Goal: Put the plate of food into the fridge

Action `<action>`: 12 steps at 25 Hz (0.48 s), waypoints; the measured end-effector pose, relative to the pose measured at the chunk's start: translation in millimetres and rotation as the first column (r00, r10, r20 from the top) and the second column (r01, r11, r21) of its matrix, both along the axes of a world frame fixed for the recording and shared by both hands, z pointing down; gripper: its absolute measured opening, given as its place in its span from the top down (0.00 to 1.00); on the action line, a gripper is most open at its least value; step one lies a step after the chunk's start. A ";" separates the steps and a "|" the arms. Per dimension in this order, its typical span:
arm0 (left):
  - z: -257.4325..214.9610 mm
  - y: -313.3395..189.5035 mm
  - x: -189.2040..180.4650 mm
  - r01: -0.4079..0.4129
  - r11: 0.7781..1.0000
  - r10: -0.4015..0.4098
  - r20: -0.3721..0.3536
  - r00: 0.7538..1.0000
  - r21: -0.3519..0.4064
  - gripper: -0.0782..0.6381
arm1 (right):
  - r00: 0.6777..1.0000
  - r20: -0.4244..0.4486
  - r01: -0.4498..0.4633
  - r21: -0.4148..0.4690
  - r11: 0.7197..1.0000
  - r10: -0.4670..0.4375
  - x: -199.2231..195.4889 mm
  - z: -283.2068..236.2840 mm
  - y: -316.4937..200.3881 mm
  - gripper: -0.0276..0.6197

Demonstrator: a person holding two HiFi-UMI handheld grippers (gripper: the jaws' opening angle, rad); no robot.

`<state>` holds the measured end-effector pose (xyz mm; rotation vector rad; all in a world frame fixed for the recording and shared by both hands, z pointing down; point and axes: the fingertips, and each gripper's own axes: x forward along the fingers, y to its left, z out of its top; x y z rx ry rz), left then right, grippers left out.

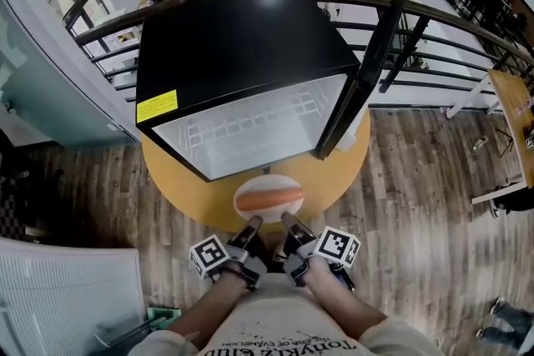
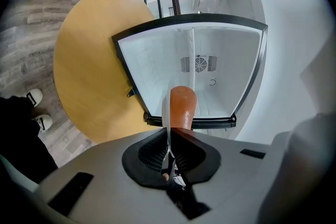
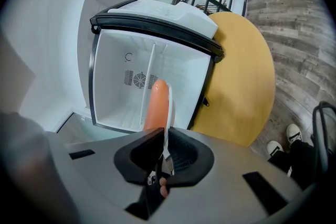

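Observation:
A white plate (image 1: 250, 186) carrying an orange-red sausage (image 1: 269, 198) hangs over the near edge of the round yellow table (image 1: 183, 188), just in front of the open black fridge (image 1: 234, 46). My left gripper (image 1: 253, 223) is shut on the plate's near rim at the left, and my right gripper (image 1: 286, 219) is shut on it at the right. In the left gripper view the plate (image 2: 166, 113) shows edge-on between the jaws of the left gripper (image 2: 169, 136), with the sausage (image 2: 182, 105) beyond. The right gripper view shows the right gripper (image 3: 163, 139), the plate (image 3: 169, 107) and the sausage (image 3: 156, 102) the same way.
The fridge's white inside (image 1: 250, 129) faces me, with a wire shelf and a fan grille (image 2: 198, 64) at the back. Its door (image 1: 367, 71) stands open at the right. A dark curved railing (image 1: 434, 17) runs behind the table. Wood floor (image 1: 417, 179) surrounds it.

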<state>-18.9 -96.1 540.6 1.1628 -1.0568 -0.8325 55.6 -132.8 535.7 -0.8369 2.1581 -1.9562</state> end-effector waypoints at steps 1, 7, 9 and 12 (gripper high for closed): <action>0.7 -2.5 -1.9 -0.003 1.000 0.003 -0.001 1.000 -0.003 0.84 | 1.000 -0.001 -0.003 -0.003 1.000 0.003 -1.8 1.3 -2.1 0.89; 2.2 -18.9 -15.9 -0.010 1.000 0.010 -0.017 1.000 0.010 0.84 | 1.000 -0.015 -0.011 -0.021 1.000 0.011 -16.4 7.3 -14.6 0.89; 6.8 -21.8 -20.8 -0.002 1.000 0.002 -0.023 1.000 -0.006 0.84 | 1.000 -0.024 -0.009 -0.025 1.000 0.008 -21.0 10.4 -18.8 0.89; 15.5 -29.6 -28.6 0.011 0.999 -0.012 -0.020 1.000 -0.032 0.84 | 0.999 -0.034 -0.008 -0.029 1.000 0.007 -28.0 15.3 -29.5 0.89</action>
